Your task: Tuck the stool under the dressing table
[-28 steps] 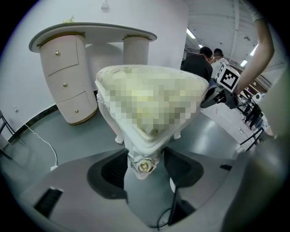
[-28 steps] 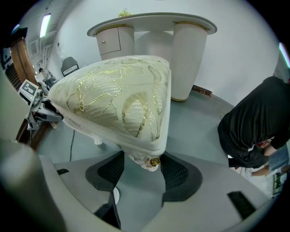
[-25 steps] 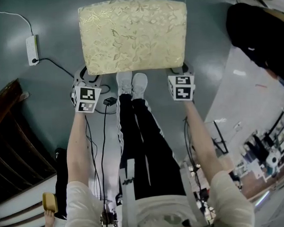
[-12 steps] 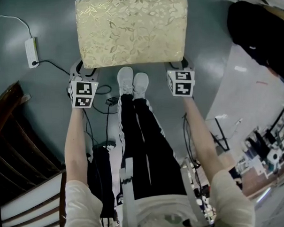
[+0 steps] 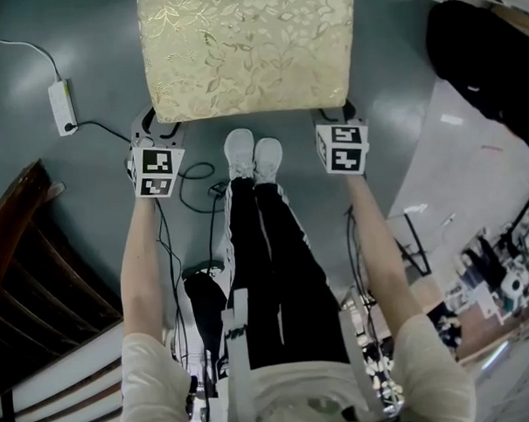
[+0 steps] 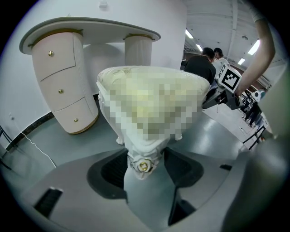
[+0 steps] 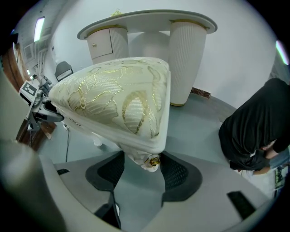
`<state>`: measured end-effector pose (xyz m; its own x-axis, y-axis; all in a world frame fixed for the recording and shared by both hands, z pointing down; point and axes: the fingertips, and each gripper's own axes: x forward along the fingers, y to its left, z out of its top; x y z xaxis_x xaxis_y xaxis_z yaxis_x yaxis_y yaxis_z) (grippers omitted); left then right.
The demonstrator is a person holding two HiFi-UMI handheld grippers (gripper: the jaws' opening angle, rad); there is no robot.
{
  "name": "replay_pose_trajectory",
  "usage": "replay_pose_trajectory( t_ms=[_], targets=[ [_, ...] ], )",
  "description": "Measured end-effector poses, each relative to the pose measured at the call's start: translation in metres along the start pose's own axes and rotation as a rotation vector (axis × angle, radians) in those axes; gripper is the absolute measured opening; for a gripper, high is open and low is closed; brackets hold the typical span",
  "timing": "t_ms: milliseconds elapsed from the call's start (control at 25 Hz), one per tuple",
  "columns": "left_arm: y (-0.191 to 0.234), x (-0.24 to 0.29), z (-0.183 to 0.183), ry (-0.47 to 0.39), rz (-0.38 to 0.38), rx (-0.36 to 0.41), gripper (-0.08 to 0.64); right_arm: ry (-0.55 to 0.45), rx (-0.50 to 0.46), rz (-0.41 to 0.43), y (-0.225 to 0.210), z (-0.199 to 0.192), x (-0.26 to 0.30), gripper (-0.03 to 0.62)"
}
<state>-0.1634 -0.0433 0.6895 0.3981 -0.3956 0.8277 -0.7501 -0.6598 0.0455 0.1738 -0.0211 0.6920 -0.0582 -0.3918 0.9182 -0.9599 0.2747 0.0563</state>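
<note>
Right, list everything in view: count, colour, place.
Cream gold-patterned cushioned stool: one, cream and gold, floor ahead of feet.
White curved dressing table: one, white with gold trim, beyond stool.
White plastic power strip: one, floor at left.
Black cables: several, floor near feet.
Dark wooden furniture: one, brown, lower left.
Bystander in black: one, right of stool.
White shoes: two, behind stool.
Left tool: one, grey, clamped on stool's near-left corner.
Right tool: one, grey, clamped on stool's near-right corner.
</note>
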Motion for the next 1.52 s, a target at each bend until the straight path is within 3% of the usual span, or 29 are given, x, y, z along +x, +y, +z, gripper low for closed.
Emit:
replay_pose_trajectory(
  t_ms=[480, 760, 1080, 1520],
  targets=[
    [0.002, -0.003, 0.003, 0.009, 0.057, -0.044, 0.258, -0.059, 0.039, -0.001, 0.01, 0.004, -0.006, 0.249],
    [-0.003, -0.005, 0.005, 0.015, 0.098, -0.089, 0.256, -0.089, -0.005, -0.004, -0.002, 0.0, -0.003, 0.249],
    [-0.003, -0.001, 0.005, -0.056, 0.107, -0.064, 0.255, -0.14, -0.029, -0.023, -0.005, 0.006, 0.0, 0.249],
    [-0.009, 0.004, 0.005, -0.131, 0.133, -0.107, 0.255, -0.238, -0.062, -0.036, -0.012, 0.016, 0.0, 0.249]
  ],
)
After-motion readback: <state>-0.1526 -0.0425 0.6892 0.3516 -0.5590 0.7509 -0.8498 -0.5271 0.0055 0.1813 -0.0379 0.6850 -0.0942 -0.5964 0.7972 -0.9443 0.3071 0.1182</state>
